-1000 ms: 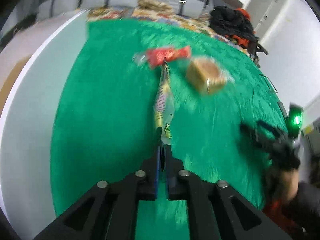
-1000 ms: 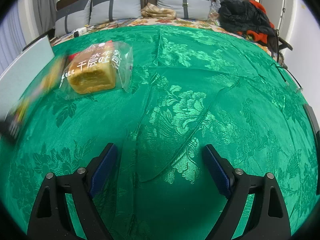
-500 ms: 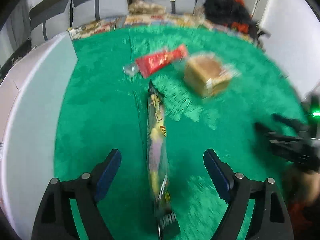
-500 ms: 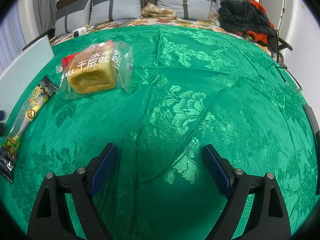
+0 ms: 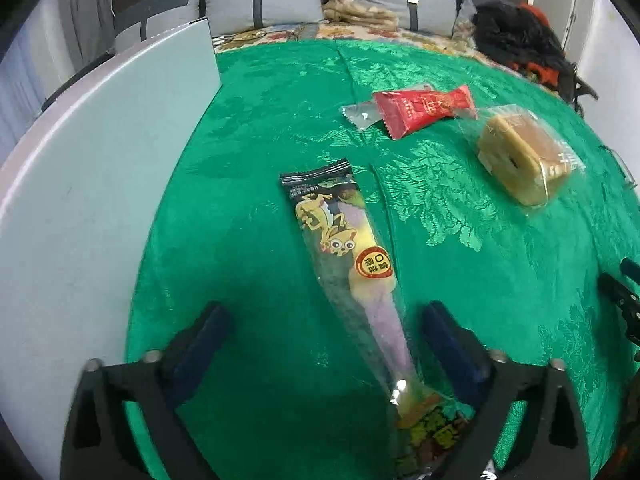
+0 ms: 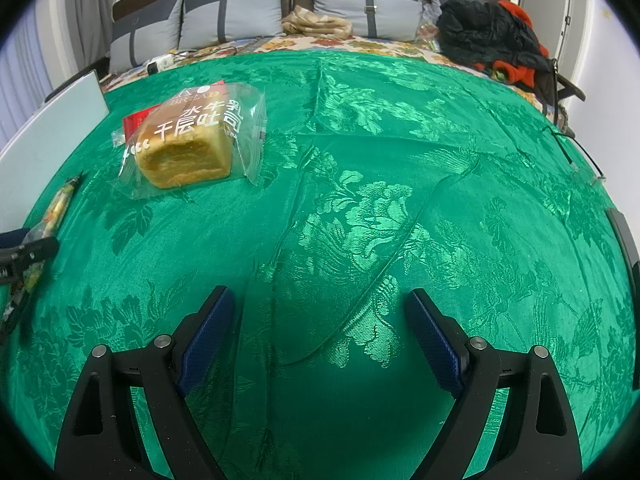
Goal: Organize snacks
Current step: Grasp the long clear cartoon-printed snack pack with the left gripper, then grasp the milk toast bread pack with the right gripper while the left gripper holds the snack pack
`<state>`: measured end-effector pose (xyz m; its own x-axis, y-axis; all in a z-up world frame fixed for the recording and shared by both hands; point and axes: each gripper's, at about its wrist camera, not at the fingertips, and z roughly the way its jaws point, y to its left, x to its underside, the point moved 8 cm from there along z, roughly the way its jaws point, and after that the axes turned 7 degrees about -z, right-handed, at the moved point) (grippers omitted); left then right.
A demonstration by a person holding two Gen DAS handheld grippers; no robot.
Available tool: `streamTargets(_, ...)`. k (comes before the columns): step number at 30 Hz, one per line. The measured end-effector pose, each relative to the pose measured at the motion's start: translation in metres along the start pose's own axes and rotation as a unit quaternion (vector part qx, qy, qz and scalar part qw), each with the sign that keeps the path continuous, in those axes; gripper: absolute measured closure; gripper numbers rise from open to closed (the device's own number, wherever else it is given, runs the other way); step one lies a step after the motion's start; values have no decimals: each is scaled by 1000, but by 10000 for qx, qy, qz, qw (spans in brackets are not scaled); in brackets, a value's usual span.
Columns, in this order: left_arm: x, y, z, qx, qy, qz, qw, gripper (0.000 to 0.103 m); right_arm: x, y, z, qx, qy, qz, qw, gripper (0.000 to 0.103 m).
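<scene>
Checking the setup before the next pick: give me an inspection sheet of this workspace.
Surface: green patterned cloth, creased.
Job's things: long snack packet flat between the left claw's fingers; red packet and wrapped bread lie beyond it.
Clutter: white board at the left edge.
Grippers: left claw opening, pads off the packet; right claw open, empty.
Cables: thin cable at the right edge.
Surroundings: grey cushions, dark clothes.

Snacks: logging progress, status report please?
Left gripper opening, long snack lying free between fingers. Right gripper open, empty. Bread, red pack on cloth, nothing blocking.
</scene>
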<state>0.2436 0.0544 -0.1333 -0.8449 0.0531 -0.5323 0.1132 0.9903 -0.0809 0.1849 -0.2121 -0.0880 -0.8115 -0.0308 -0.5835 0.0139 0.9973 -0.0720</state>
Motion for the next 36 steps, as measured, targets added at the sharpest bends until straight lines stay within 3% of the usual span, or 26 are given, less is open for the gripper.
streamTargets(2, 2, 3, -3, 24, -189, -24, 9998, 0, 0, 0, 0, 0, 0, 0, 10000, 13)
streamTargets(13, 0, 2, -3, 21, -208, -30, 9998, 0, -1, 0, 0, -39, -4, -1, 10000, 12)
streamTargets(15, 0, 2, -3, 19, -209, -29, 9998, 0, -4, 2, 0, -235, 230, -130, 9994, 16)
streamTargets(17, 0, 2, -3, 19, -207, -30, 9998, 0, -21, 2, -11, -533, 150, 51, 9985, 16)
streamTargets(19, 0, 2, -3, 12, -209, -33, 9998, 0, -58, 4, -28, -643, -142, 192, 9976, 14)
streamTargets(21, 0, 2, -3, 12, -208, -32, 9998, 0, -91, 13, -31, -822, -153, 222, 9963, 14)
streamTargets(23, 0, 2, -3, 14, -206, -31, 9998, 0, -120, 33, -18, -1101, 213, 179, 9935, 14)
streamTargets(26, 0, 2, -3, 16, -208, -33, 9998, 0, -142, 66, 16, -1186, 806, -13, 9897, 14)
streamTargets(29, 0, 2, -3, 14, -208, -34, 9998, 0, -137, 95, 62, -729, 1409, -399, 9865, 12)
streamTargets(30, 0, 2, -3, 13, -206, -32, 9998, 0, -130, 99, 74, -458, 1566, -518, 9852, 4)
streamTargets(33, 0, 2, -3, 18, -207, -35, 9998, 0, -128, 100, 82, -291, 1203, -255, 9920, 4)
streamTargets(36, 0, 2, -3, 13, -207, -36, 9998, 0, -123, 94, 80, -570, 1060, -77, 9927, 7)
